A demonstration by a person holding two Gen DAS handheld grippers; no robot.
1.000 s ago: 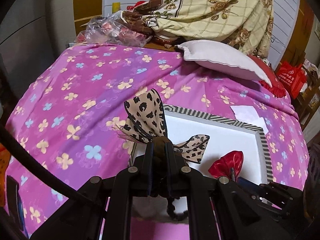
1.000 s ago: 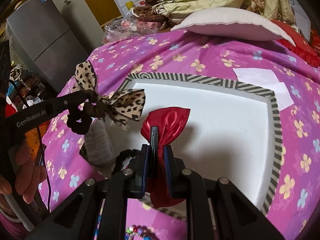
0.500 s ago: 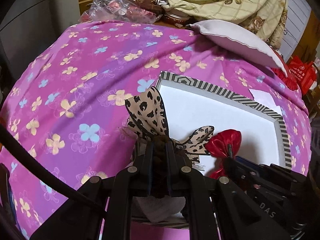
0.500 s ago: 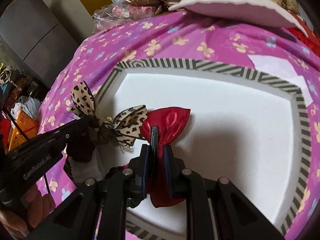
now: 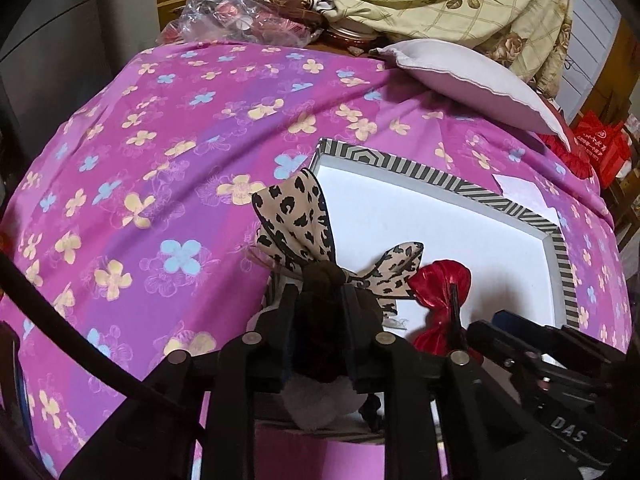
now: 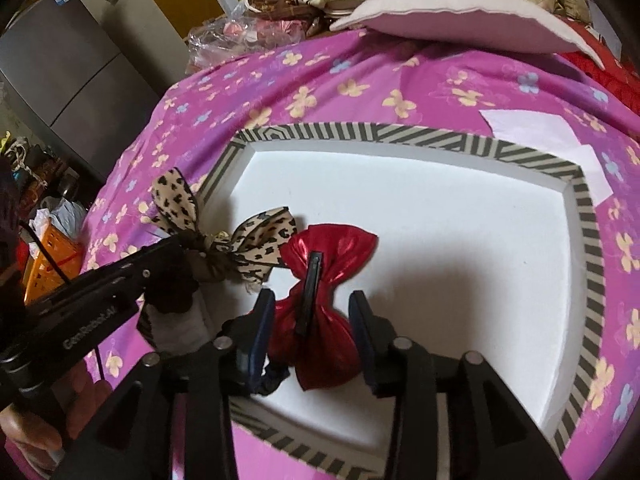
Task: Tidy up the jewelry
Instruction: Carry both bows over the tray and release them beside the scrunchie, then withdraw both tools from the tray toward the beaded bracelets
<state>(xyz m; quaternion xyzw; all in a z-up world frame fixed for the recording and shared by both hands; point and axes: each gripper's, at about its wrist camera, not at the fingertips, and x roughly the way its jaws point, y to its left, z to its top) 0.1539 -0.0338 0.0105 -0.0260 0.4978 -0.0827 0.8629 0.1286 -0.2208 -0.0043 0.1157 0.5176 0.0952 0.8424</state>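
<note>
Both tools were clamped a second ago; now both sets of jaws are opening. In the right wrist view the right tool point(image 6: 312, 320) stands at lower centre with its pads apart and clear gaps on either side of the red bow point(image 6: 320, 312), which lies between them on the white floor of the striped-rim tray point(image 6: 586, 248), its black clip point(image 6: 310, 292) facing up. Before, those pads pinched the bow's middle; it now rests free, near the tray's lower left corner.

In the left wrist view the left tool point(image 5: 320, 320) sits at lower centre, its fingers spread wider than before around the dark scrunchie part of the leopard bow point(image 5: 296, 220). Whether the pads are touching the scrunchie cannot be told. The leopard bow stands over the tray's left edge, one wing outside above the pink flowered bedspread point(image 5: 140, 160), the other wing inside, just beside the red bow. A second ago it hung higher and farther from the red bow.

A pale fuzzy scrunchie point(image 5: 316, 404) lies below the left tool at the tray's near corner.
</note>
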